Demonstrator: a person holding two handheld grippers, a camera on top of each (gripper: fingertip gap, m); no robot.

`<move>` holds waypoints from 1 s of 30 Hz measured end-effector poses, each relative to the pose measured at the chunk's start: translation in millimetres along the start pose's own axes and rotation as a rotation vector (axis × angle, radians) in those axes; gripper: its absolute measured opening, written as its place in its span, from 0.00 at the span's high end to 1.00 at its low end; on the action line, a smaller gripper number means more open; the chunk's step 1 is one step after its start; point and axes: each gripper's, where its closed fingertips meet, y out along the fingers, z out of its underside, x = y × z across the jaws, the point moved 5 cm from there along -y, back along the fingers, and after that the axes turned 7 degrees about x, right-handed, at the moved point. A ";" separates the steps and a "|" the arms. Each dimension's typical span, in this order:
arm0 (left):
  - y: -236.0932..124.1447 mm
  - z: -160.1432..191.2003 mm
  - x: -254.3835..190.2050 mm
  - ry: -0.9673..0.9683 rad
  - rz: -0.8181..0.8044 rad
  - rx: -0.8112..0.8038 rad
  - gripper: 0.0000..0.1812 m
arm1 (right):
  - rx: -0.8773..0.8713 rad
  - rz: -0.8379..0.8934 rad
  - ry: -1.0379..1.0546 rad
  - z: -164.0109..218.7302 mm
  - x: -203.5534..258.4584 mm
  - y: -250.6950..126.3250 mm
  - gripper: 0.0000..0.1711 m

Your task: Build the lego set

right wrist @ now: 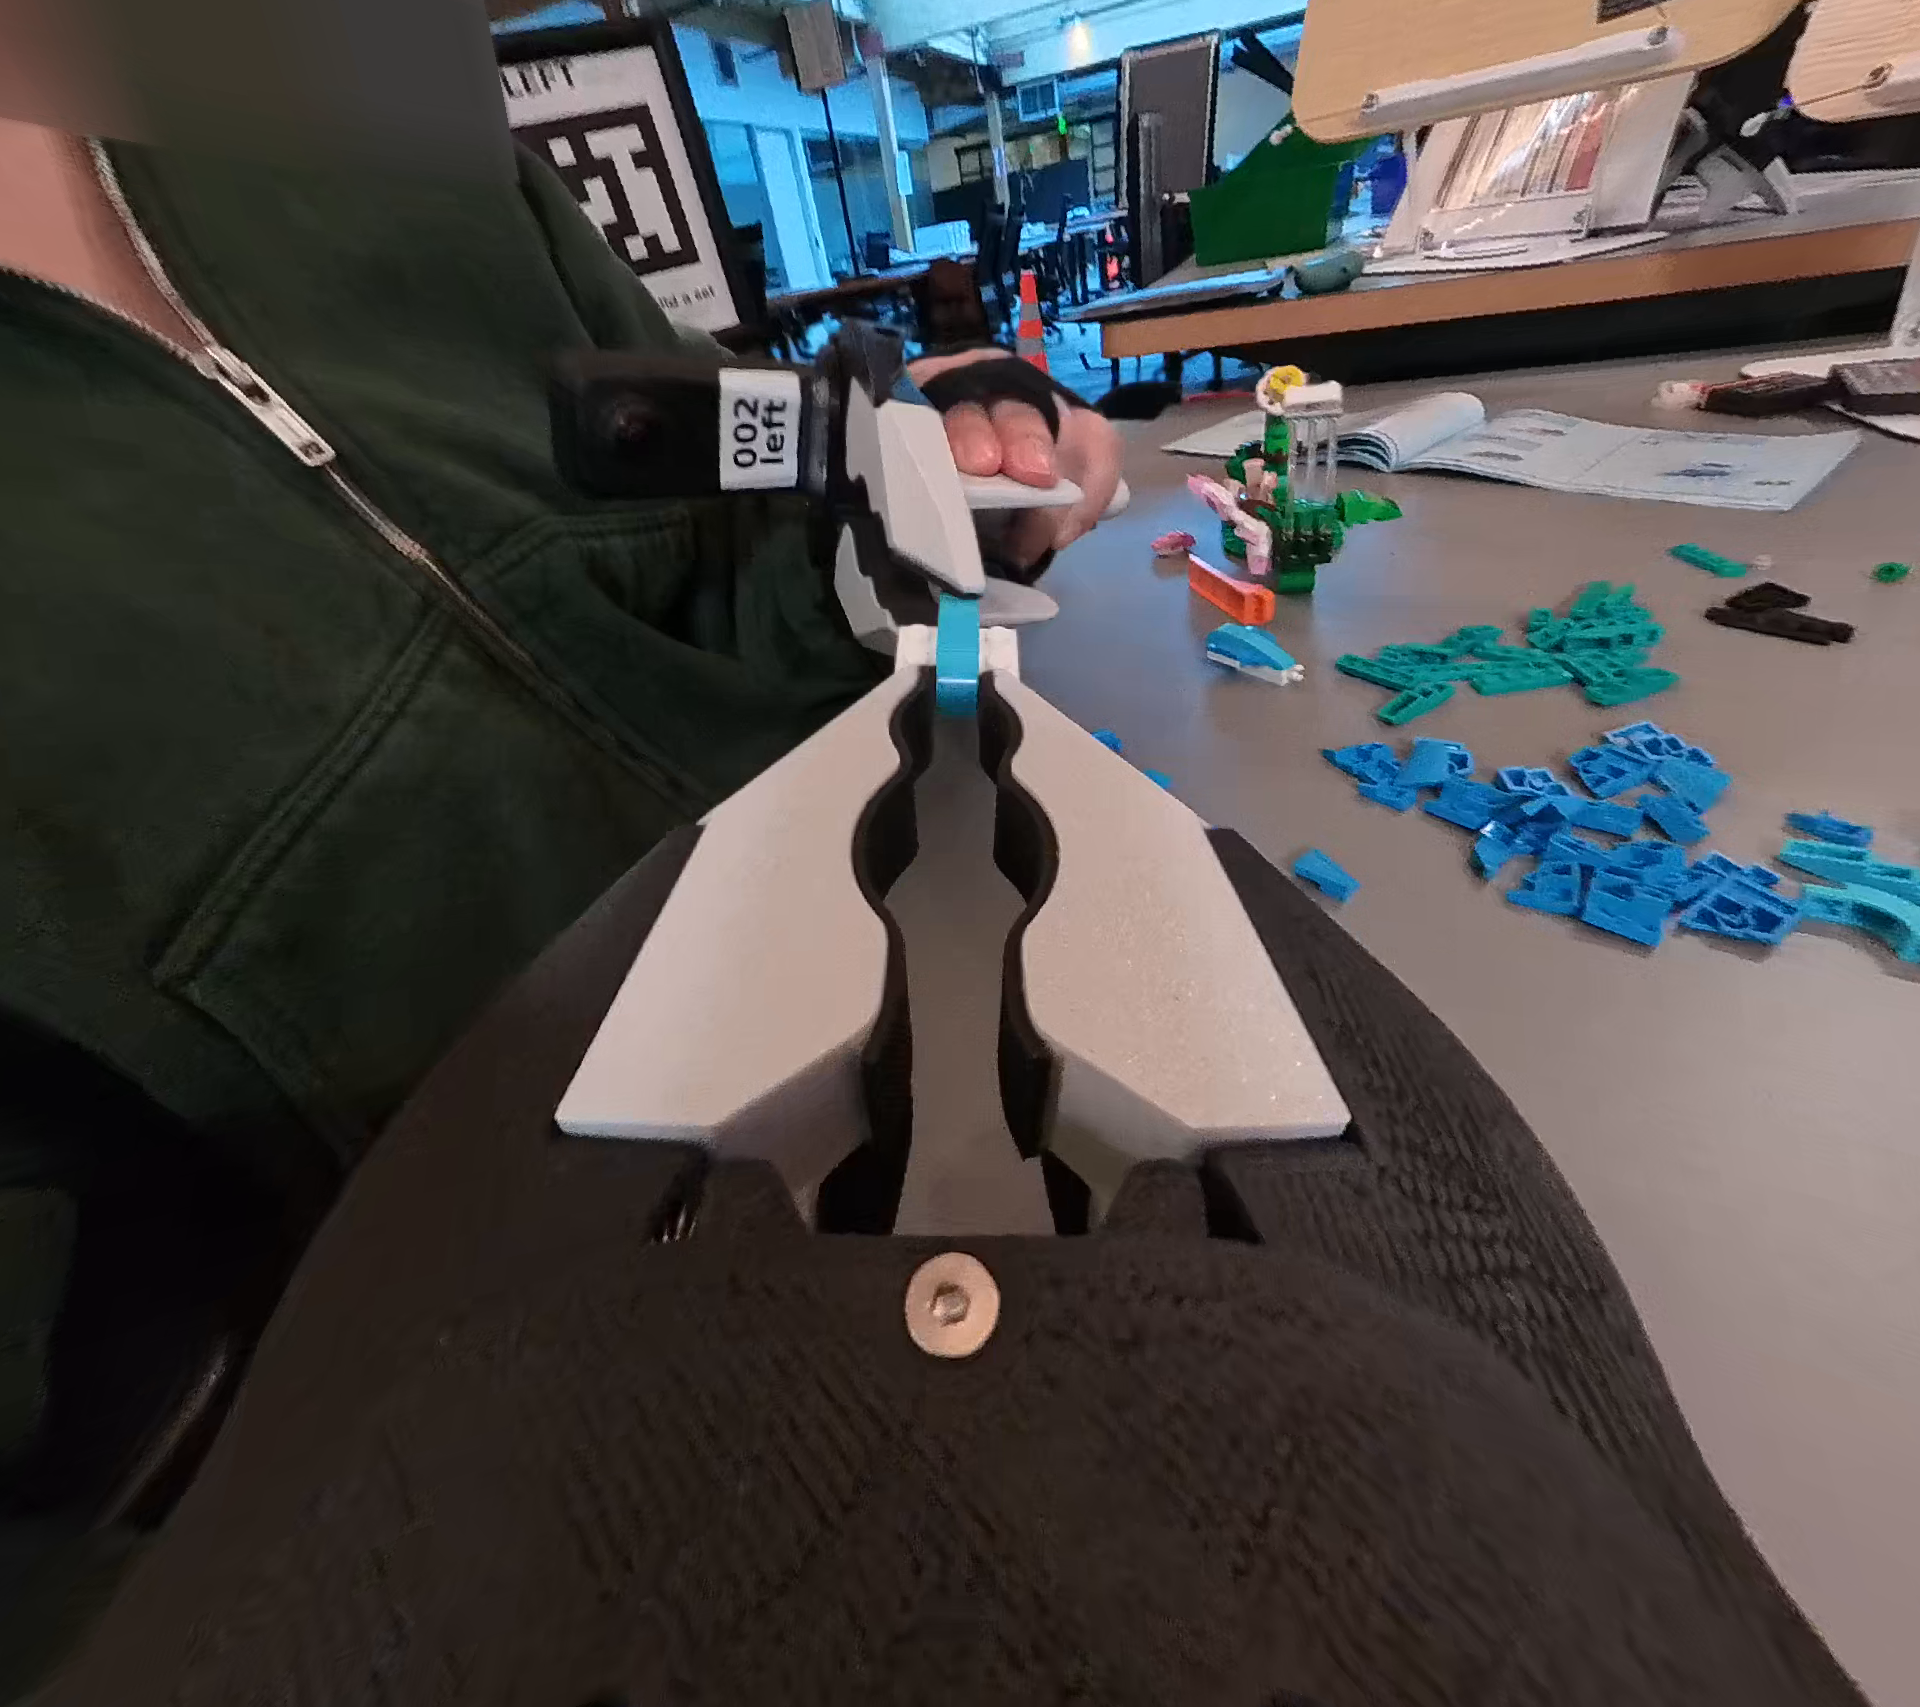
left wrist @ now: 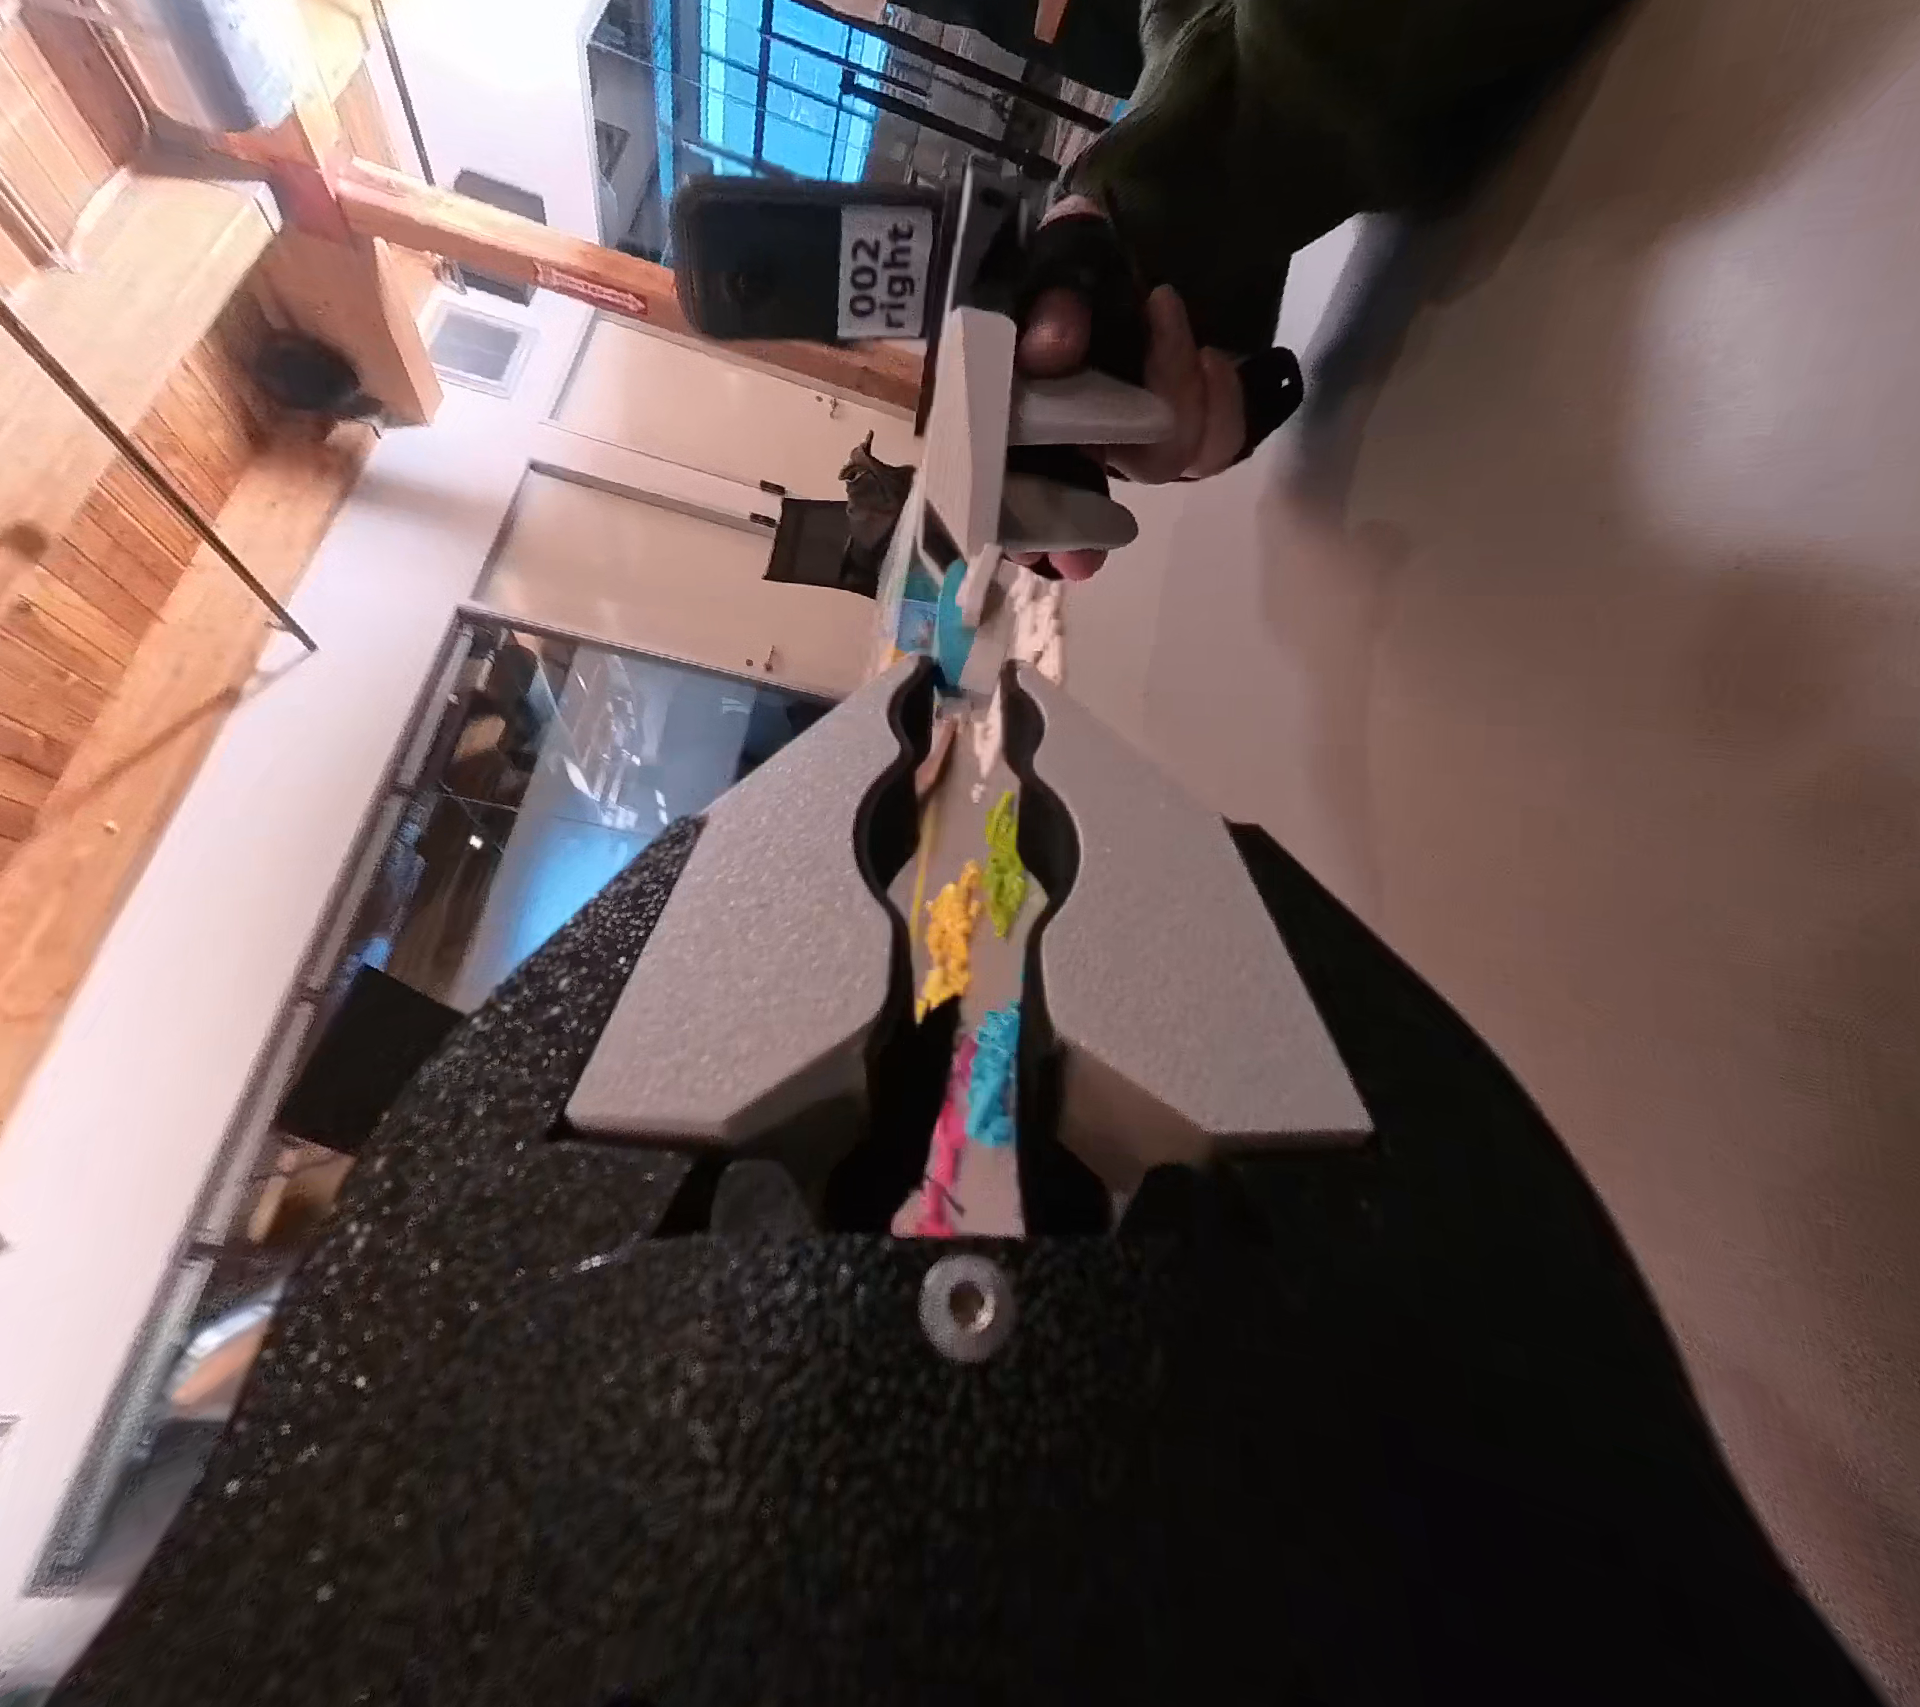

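Observation:
My left gripper (left wrist: 964,683) and my right gripper (right wrist: 956,678) meet tip to tip above the grey table (right wrist: 1403,1138). Both are shut on one small assembly: a blue curved piece (right wrist: 956,665) joined to a white piece (right wrist: 914,645). It also shows in the left wrist view (left wrist: 951,634). In the right wrist view the left gripper (right wrist: 951,592) comes down onto the top of the blue piece. In the left wrist view the right gripper (left wrist: 977,608) points in from beyond. A gloved hand (right wrist: 997,431) holds each tool.
A partly built green plant model (right wrist: 1288,514), an orange separator tool (right wrist: 1231,592) and an open booklet (right wrist: 1558,452) lie farther out. Piles of teal (right wrist: 1517,660), blue (right wrist: 1590,836), black (right wrist: 1777,613), yellow (left wrist: 951,930), lime (left wrist: 1003,868), cyan (left wrist: 992,1075) and pink (left wrist: 945,1138) pieces cover the table.

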 end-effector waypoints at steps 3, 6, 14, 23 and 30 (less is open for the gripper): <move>3.6 12.8 0.2 -0.186 0.056 0.070 0.84 | 0.115 0.109 -0.022 10.7 -9.9 -6.9 0.96; -1.8 27.9 7.7 -0.387 0.091 0.131 0.74 | 0.352 0.248 -0.053 35.3 -21.7 -15.2 0.97; -48.8 55.5 70.4 -0.979 -0.096 0.093 0.70 | 0.613 0.316 -0.085 61.7 -27.3 -14.9 0.96; -130.6 92.2 122.6 -1.081 -0.536 0.045 0.71 | 0.447 0.443 -0.109 43.0 -39.1 -29.4 0.81; -206.6 122.9 141.6 -0.780 -0.912 0.092 0.73 | 0.087 1.155 -0.546 -1.5 -61.1 -90.8 0.84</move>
